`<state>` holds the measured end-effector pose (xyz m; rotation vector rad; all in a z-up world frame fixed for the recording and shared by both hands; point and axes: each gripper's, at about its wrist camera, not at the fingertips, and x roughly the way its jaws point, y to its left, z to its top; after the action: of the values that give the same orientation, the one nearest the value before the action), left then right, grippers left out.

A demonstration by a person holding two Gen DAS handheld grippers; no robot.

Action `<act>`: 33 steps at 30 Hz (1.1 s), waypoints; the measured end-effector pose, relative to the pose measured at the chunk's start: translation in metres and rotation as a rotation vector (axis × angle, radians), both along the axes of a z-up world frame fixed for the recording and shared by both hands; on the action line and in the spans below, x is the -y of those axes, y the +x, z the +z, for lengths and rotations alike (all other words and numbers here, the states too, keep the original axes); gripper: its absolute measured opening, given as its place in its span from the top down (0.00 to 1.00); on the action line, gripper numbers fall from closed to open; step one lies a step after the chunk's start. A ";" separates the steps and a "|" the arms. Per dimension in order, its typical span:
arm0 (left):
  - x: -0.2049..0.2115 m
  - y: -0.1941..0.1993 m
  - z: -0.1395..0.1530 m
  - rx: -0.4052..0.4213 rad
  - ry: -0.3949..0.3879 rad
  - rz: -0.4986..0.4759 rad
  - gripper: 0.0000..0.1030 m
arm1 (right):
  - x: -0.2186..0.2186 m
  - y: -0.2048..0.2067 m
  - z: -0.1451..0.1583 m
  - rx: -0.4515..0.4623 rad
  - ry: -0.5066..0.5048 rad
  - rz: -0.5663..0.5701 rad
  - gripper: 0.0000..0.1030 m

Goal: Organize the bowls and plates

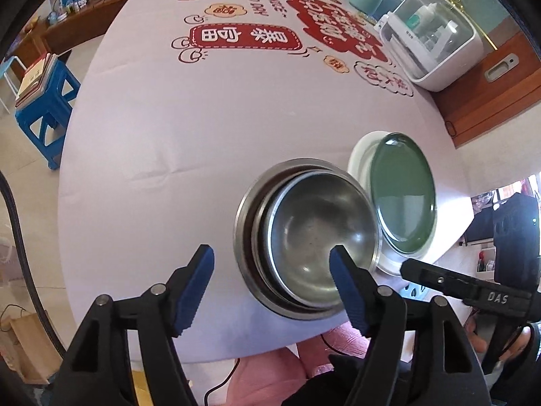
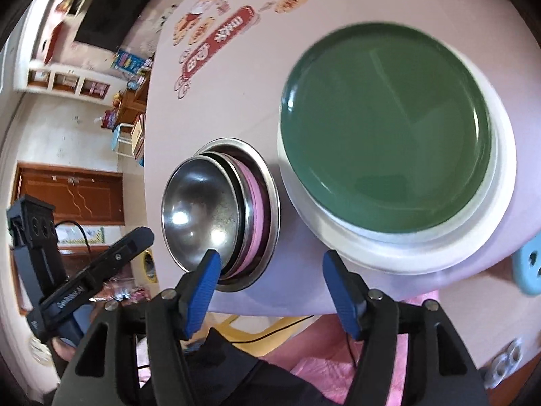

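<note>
Near the desk's [image 1: 169,128] front edge the steel bowls [image 1: 318,233] sit nested in one stack, and just beside them the green plate [image 2: 385,135] lies on the white plate [image 2: 422,247]. Both the left tool [image 1: 272,291] and the right tool [image 2: 270,286] hang wide and empty. By my judgement the sorting looks nearly finished, with little left but perhaps squaring the stacks.

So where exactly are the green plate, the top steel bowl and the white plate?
green plate [image 2: 385,132], right wrist view, middle of its flat face.
top steel bowl [image 1: 321,233], left wrist view, inside bottom.
white plate [image 2: 422,253], right wrist view, near rim.
</note>
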<state>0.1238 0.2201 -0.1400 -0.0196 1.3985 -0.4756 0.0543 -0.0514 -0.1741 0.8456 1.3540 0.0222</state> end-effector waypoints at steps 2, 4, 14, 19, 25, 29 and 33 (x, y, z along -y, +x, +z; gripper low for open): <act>0.001 0.006 -0.007 -0.018 0.006 -0.003 0.31 | 0.002 0.001 -0.006 -0.017 0.028 -0.025 0.39; 0.003 0.012 -0.015 -0.037 0.010 -0.013 0.31 | 0.004 0.002 -0.013 -0.041 0.068 -0.057 0.39; 0.009 0.035 -0.047 -0.134 0.025 -0.062 0.31 | 0.005 0.006 -0.043 -0.140 0.204 -0.175 0.39; 0.008 0.041 -0.062 -0.189 0.021 -0.056 0.31 | -0.001 0.016 -0.050 -0.171 0.224 -0.171 0.39; 0.005 0.045 -0.077 -0.268 0.011 -0.026 0.46 | -0.004 0.020 -0.058 -0.205 0.258 -0.182 0.40; 0.003 0.043 -0.083 -0.300 -0.015 -0.013 0.51 | -0.005 0.021 -0.058 -0.214 0.264 -0.172 0.50; 0.007 0.042 -0.084 -0.309 -0.039 -0.013 0.60 | -0.006 0.022 -0.060 -0.209 0.283 -0.167 0.60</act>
<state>0.1662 0.2134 -0.2242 -0.1199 1.6927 -0.5258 0.0760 -0.0455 -0.2342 1.2245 1.4928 -0.0051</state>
